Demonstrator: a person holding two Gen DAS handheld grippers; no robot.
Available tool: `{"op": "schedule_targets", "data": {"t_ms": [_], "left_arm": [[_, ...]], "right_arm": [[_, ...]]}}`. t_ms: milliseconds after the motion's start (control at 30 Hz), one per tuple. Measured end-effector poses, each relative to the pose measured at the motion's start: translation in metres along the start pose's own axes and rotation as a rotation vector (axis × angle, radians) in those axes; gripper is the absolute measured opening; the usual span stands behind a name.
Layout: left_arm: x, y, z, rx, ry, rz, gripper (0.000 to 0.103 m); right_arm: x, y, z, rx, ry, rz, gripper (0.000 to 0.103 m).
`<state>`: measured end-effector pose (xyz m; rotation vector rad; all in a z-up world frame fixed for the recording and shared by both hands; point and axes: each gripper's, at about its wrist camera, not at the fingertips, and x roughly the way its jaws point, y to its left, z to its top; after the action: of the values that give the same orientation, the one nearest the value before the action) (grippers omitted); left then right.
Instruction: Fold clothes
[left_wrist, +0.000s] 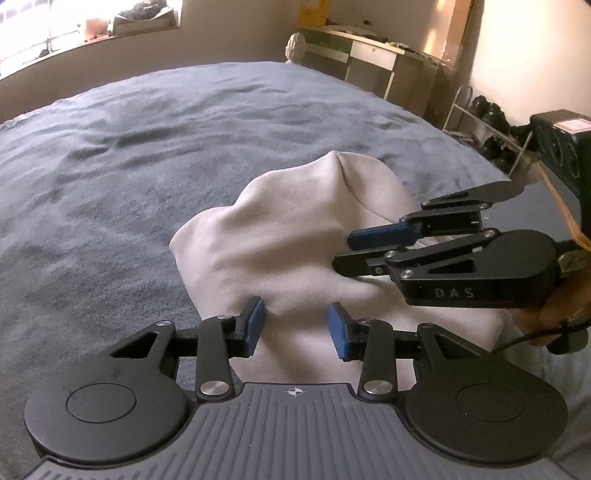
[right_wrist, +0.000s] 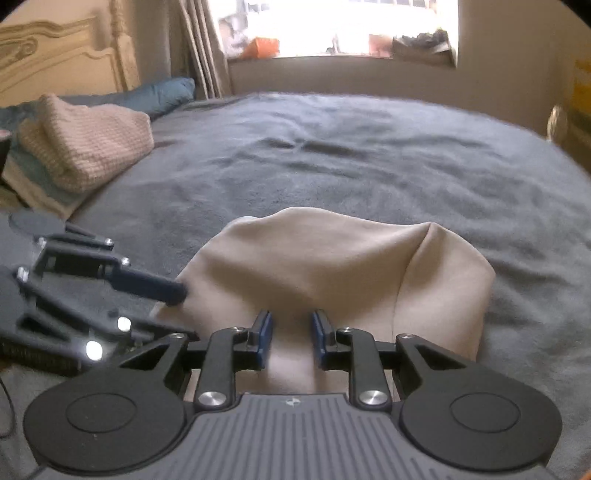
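Lying on the grey bed (left_wrist: 110, 155) is one beige garment (left_wrist: 295, 236), bunched into a rounded heap near its close edge. Two tongs work at it. At the left, the left tongs (left_wrist: 296, 325) stand apart with a fair gap, blue pads either side of a raised fold of the cloth, not pinching it. To the right, the right tongs (left_wrist: 341, 249) reach in sideways over the garment's right part; their fingers are narrowly parted with cloth between them. From the right wrist view, one stack of folded towels (right_wrist: 81, 147) sits at the far left by one teal pillow (right_wrist: 155, 94).
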<state>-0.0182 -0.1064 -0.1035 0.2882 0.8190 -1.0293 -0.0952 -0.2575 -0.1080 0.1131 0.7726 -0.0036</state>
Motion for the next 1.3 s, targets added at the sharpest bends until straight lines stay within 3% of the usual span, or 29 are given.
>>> {"op": "schedule_targets", "data": {"t_ms": [100,233,333,400,567,733,867,933,1000,1100,1233,1300], "left_arm": [[-0.001,0.0,0.001,-0.003,0.0,0.003,0.038],[-0.003,-0.001,0.003,-0.006,0.008,0.006,0.038],[-0.008,0.0,0.012,-0.004,-0.009,0.021,0.038],[-0.012,0.003,0.019,-0.014,-0.028,0.032,0.038],[-0.003,0.02,0.033,-0.071,-0.027,0.047,0.039],[0.012,0.03,0.03,-0.126,0.009,0.046,0.041],[0.012,0.026,0.027,-0.111,-0.002,0.058,0.042],[0.013,0.024,0.026,-0.099,-0.007,0.067,0.042],[0.014,0.023,0.024,-0.083,-0.013,0.074,0.043],[0.014,0.021,0.022,-0.068,-0.022,0.079,0.043],[0.013,0.02,0.02,-0.05,-0.033,0.081,0.043],[0.013,0.02,0.019,-0.042,-0.039,0.082,0.043]], "right_arm": [[-0.004,-0.004,0.01,0.023,0.027,0.011,0.024],[-0.011,-0.018,0.032,0.052,-0.049,-0.047,0.024],[0.007,-0.037,0.038,0.081,-0.035,-0.121,0.025],[0.03,-0.044,0.029,0.08,0.059,-0.149,0.025],[0.023,-0.034,0.043,0.03,0.026,-0.196,0.025],[0.026,-0.028,0.068,0.039,-0.046,-0.145,0.025],[0.039,-0.022,0.085,0.0,-0.023,-0.028,0.026],[0.046,-0.018,0.095,-0.041,-0.013,0.022,0.036],[0.058,-0.024,0.109,-0.054,0.042,0.125,0.043],[0.095,-0.037,0.129,-0.041,0.254,0.3,0.043],[0.142,-0.04,0.144,-0.053,0.523,0.378,0.043],[0.152,-0.037,0.151,-0.087,0.59,0.422,0.043]]}}
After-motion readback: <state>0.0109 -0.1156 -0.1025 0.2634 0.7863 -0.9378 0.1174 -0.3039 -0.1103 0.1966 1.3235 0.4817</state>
